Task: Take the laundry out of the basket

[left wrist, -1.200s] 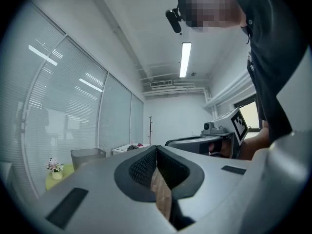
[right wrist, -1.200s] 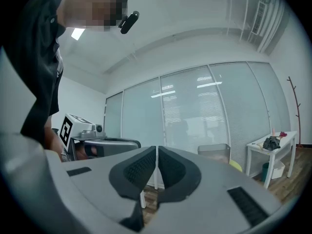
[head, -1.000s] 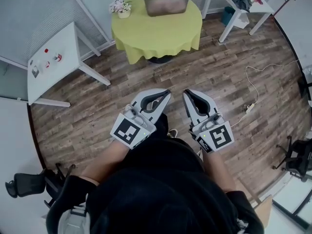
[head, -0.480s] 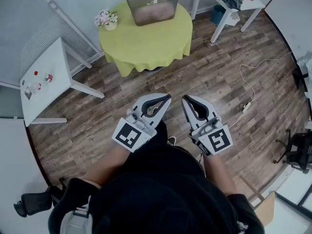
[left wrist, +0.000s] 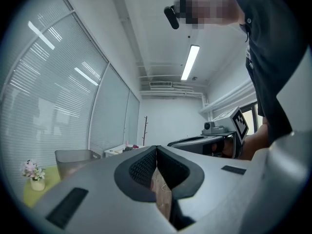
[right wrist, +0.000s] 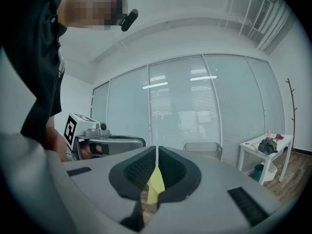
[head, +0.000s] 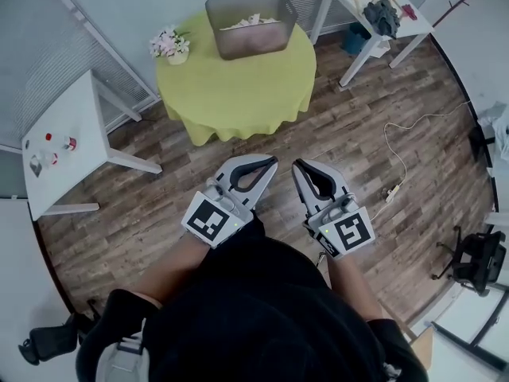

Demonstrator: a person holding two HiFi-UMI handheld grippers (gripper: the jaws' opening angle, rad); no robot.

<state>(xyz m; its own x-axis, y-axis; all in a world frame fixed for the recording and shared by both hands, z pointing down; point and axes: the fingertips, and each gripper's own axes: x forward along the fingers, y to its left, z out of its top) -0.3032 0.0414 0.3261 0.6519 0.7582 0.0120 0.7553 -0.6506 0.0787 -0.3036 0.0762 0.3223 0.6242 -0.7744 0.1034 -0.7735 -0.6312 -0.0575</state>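
Note:
A grey mesh basket [head: 250, 24] with pale laundry [head: 253, 22] inside stands on a round table under a yellow-green cloth [head: 235, 86], across the wooden floor from me. My left gripper [head: 273, 162] and right gripper [head: 297, 165] are held side by side in front of my body, pointing at the table and well short of it. Both are shut with nothing between the jaws. In the left gripper view the basket [left wrist: 75, 161] shows beyond the shut tips of the left gripper [left wrist: 156, 149]. In the right gripper view the basket [right wrist: 203, 150] stands behind the tips of the right gripper [right wrist: 157, 150].
A small pot of flowers [head: 169, 44] sits on the round table beside the basket. A white side table [head: 60, 146] stands at the left, and another white table [head: 382, 6] with dark clothes [head: 383, 14] at the back right. A cable with a power strip [head: 391, 191] lies on the floor at the right.
The round table and basket have come nearer and lower in the head view as I move forward. Both grippers stay shut in the same pose before my body.

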